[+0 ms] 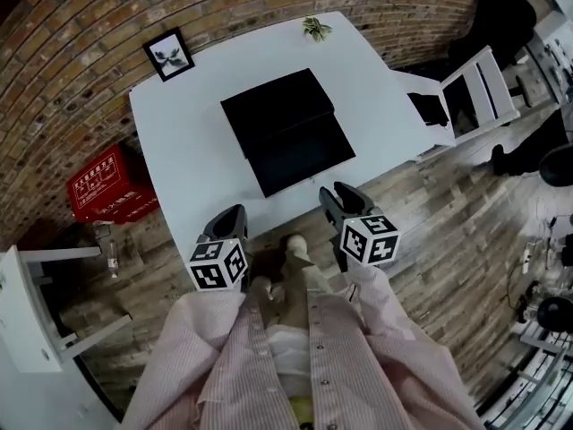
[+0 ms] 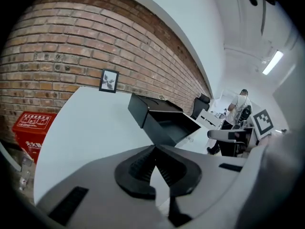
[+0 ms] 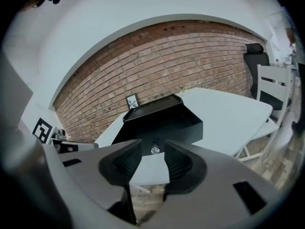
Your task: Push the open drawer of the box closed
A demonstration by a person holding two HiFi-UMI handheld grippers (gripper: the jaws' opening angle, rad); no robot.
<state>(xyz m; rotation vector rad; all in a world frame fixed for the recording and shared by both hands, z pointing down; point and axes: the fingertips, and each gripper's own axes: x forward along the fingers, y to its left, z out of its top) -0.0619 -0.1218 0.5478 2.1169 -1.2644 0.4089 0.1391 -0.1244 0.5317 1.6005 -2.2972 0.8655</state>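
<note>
A black box [image 1: 276, 107] rests on the white table [image 1: 183, 141], and its drawer [image 1: 303, 158] is pulled out toward the table's near edge. Both grippers hover just off that edge, apart from the box. My left gripper [image 1: 235, 211] is below the drawer's left corner; in the left gripper view its tips [image 2: 154, 148] meet, shut and empty, with the open drawer [image 2: 169, 125] ahead to the right. My right gripper [image 1: 337, 189] is near the drawer's front right corner. In the right gripper view it [image 3: 152, 143] stands open, facing the drawer front [image 3: 164, 128], whose small knob [image 3: 154, 150] shows through the gap.
A framed picture [image 1: 169, 54] and a small plant [image 1: 315, 29] stand at the table's far edge. A red box [image 1: 107, 184] sits on the floor at the left. White chairs stand at the right [image 1: 470, 92] and at the lower left [image 1: 36, 312]. A person [image 1: 501, 16] is at the far right.
</note>
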